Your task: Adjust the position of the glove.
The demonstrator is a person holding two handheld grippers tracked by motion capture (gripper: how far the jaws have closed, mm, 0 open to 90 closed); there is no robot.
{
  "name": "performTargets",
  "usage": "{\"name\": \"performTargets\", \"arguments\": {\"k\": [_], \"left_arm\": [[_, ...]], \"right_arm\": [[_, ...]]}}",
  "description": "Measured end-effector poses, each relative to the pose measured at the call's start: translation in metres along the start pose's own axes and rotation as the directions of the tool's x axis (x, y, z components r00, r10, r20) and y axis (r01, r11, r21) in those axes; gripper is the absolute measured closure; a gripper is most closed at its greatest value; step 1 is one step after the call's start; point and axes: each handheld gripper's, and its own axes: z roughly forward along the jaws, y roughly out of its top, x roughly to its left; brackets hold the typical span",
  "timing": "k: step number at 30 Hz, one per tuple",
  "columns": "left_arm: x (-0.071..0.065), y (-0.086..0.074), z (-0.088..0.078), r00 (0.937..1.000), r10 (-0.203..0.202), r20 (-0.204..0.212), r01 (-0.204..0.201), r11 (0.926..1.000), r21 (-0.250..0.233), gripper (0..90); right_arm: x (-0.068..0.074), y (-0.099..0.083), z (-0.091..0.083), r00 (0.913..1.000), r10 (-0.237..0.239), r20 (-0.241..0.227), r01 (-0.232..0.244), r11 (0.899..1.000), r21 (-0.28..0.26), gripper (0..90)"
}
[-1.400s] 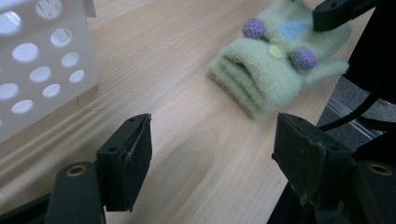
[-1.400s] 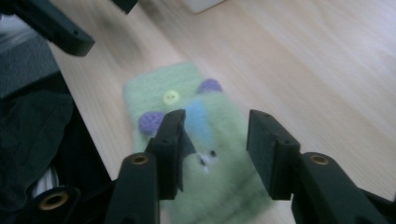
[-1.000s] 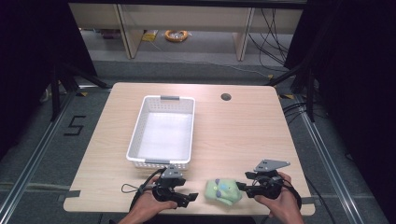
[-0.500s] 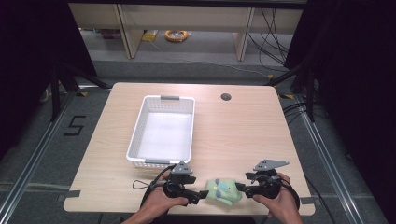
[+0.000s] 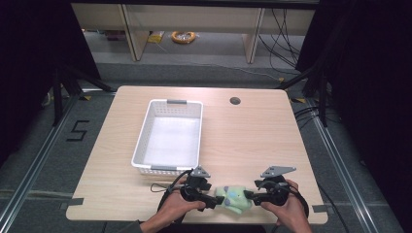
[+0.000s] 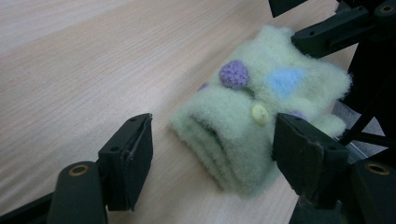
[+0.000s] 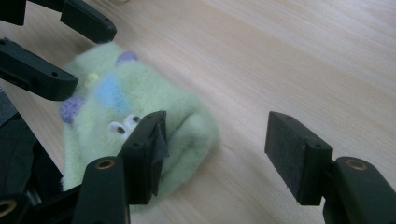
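Right gripper view shows green plush toy's [image 7: 135, 116] googly eyes.

In the right gripper view, the near black jaw covers part of the fuzzy pale-green folded cloth [image 7: 140, 107]; its lower edge blurs.

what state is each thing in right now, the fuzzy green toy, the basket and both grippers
fuzzy green toy: lying flat on the table near its front edge, between the two grippers, not gripped
white basket: upright, nothing in it
left gripper: open, jaws either side of one end of the toy
right gripper: open, jaws just been opening, one jaw against the toy's end
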Motion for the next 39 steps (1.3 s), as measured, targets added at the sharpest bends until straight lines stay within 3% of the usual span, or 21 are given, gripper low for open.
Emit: {"name": "performTargets", "arguments": {"k": [4, 8, 9, 15, 24, 26, 27, 28, 30, 35, 36, 37, 38, 39], "left_arm": [[0.000, -0.001, 0.004, 1.0000, -0.007, 0.006, 0.007, 1.0000, 0.005, 29.5], [-0.002, -0.004, 0.010, 0.9997, 0.010, 0.021, -0.011, 0.9993, 0.036, 30.5], [-0.003, -0.004, 0.010, 0.9997, 0.016, 0.017, -0.017, 0.9991, 0.038, 31.2], [-0.007, -0.002, 0.013, 0.9992, 0.039, 0.008, -0.040, 0.9979, 0.052, 32.9], [-0.008, -0.003, 0.013, 0.9991, 0.042, 0.007, -0.043, 0.9982, 0.041, 35.9], [-0.008, -0.003, 0.013, 0.9990, 0.044, 0.010, -0.044, 0.9980, 0.045, 36.5], [-0.007, -0.003, 0.013, 0.9993, 0.038, 0.008, -0.038, 0.9981, 0.049, 36.8], [-0.008, -0.003, 0.013, 0.9995, 0.032, 0.006, -0.033, 0.9988, 0.037, 37.1], [-0.008, -0.003, 0.013, 0.9995, 0.032, 0.008, -0.032, 0.9986, 0.042, 37.5], [-0.010, -0.003, 0.011, 0.9995, 0.030, 0.003, -0.031, 0.9988, 0.038, 38.4], [-0.009, -0.003, 0.010, 0.9993, 0.039, 0.001, -0.039, 0.9983, 0.043, 38.6], [-0.009, -0.003, 0.010, 0.9993, 0.038, 0.002, -0.038, 0.9982, 0.046, 38.8], [-0.010, -0.003, 0.009, 0.9994, 0.034, -0.002, -0.034, 0.9983, 0.046, 38.8], [-0.010, -0.003, 0.009, 0.9995, 0.031, 0.002, -0.031, 0.9984, 0.047, 38.7]], "right_arm": [[-0.002, -0.002, 0.003, 0.9999, 0.014, 0.001, -0.014, 1.000, 0.023, 39.6], [-0.003, -0.004, 0.007, 0.9998, -0.002, 0.018, 0.002, 1.000, 0.012, 39.6], [-0.003, -0.004, 0.006, 0.9999, -0.002, 0.016, 0.001, 0.999, 0.033, 39.6], [-0.002, -0.006, 0.009, 0.9996, 0.026, 0.014, -0.026, 0.999, 0.026, 39.8], [-0.004, -0.006, 0.008, 0.9990, 0.044, 0.006, -0.044, 0.998, 0.044, 39.8], [-0.004, -0.006, 0.009, 0.9985, 0.055, -0.002, -0.055, 0.998, 0.009, 40.2], [-0.005, -0.005, 0.007, 0.9989, 0.048, -0.005, -0.047, 0.999, 0.016, 40.3], [-0.005, -0.005, 0.007, 0.9986, 0.053, 0.001, -0.053, 0.998, -0.017, 40.4], [-0.004, -0.003, 0.005, 0.9981, 0.061, -0.009, -0.061, 0.998, -0.003, 40.8], [-0.002, -0.002, 0.004, 0.9977, 0.063, -0.023, -0.064, 0.997, -0.046, 42.1], [-0.002, 0.000, 0.000, 0.9981, 0.055, -0.029, -0.056, 0.998, -0.035, 42.2], [0.000, 0.000, 0.001, 0.9969, 0.070, -0.035, -0.073, 0.994, -0.083, 42.1], [-0.001, 0.001, -0.001, 0.9951, 0.061, -0.077, -0.066, 0.996, -0.065, 42.2], [0.002, 0.002, -0.003, 0.9974, 0.055, -0.046, -0.057, 0.997, -0.051, 42.4]]}}
